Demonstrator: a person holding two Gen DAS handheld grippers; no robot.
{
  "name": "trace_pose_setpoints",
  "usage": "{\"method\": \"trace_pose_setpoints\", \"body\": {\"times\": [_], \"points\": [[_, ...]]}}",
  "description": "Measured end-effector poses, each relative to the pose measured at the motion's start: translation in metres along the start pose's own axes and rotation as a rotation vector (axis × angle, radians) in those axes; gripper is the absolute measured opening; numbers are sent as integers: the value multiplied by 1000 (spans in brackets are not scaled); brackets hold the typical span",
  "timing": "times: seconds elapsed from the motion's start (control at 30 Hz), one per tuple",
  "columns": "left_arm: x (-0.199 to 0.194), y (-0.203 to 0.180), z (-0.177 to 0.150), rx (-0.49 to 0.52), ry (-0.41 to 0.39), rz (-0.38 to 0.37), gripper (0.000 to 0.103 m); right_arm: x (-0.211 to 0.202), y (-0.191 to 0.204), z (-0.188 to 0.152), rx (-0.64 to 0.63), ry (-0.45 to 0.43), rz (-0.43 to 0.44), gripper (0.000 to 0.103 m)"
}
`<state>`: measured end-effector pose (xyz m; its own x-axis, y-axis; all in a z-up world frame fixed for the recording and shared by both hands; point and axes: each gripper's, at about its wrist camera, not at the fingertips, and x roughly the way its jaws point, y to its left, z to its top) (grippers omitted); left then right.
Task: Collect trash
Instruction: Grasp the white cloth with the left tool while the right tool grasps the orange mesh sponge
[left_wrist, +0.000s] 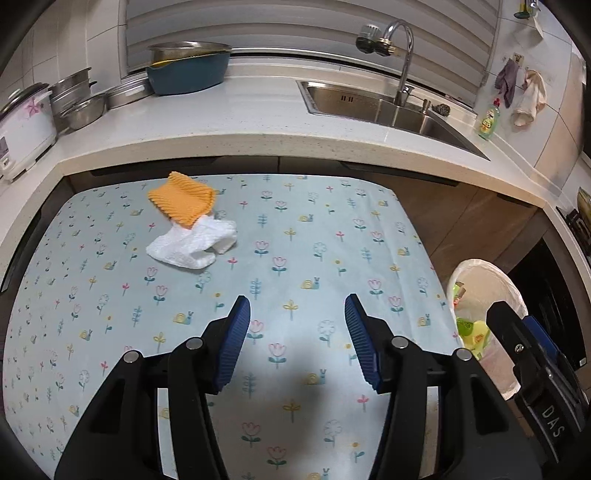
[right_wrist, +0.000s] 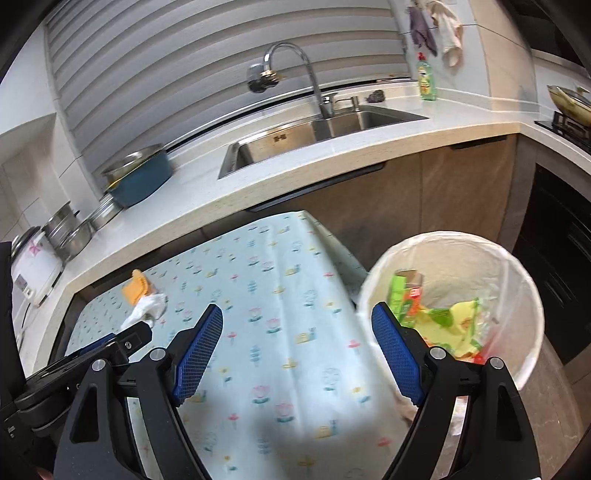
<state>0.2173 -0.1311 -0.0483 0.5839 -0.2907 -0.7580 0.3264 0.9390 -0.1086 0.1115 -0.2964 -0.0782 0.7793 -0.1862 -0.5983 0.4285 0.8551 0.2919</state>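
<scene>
Bin (right_wrist: 517, 266) contents clear from right wrist, cloths (left_wrist: 192, 229) from left

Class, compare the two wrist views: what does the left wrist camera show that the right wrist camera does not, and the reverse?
Left wrist only: the left gripper head-on, jaws apart with nothing between them.

Right wrist only: the stove with a pan, and the full opening of the trash bin holding green and yellow wrappers.

Both: the floral tablecloth, the orange cloth lying partly on the white cloth, the sink, and the dish soap bottle.
</scene>
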Motion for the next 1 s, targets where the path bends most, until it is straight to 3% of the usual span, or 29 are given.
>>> {"method": "trace_pose_setpoints", "body": {"times": [0.27,0.57,1.0], "points": [[6,43,5,-34,2,36,51,15,49,-6,-56,21,38,80],[32,81,22,-9,9,80,56,39,78,-8,-79,43,50,80],[85,96,37,-8,45,41,56,97,109,-6,-94,86,70,80]]}}
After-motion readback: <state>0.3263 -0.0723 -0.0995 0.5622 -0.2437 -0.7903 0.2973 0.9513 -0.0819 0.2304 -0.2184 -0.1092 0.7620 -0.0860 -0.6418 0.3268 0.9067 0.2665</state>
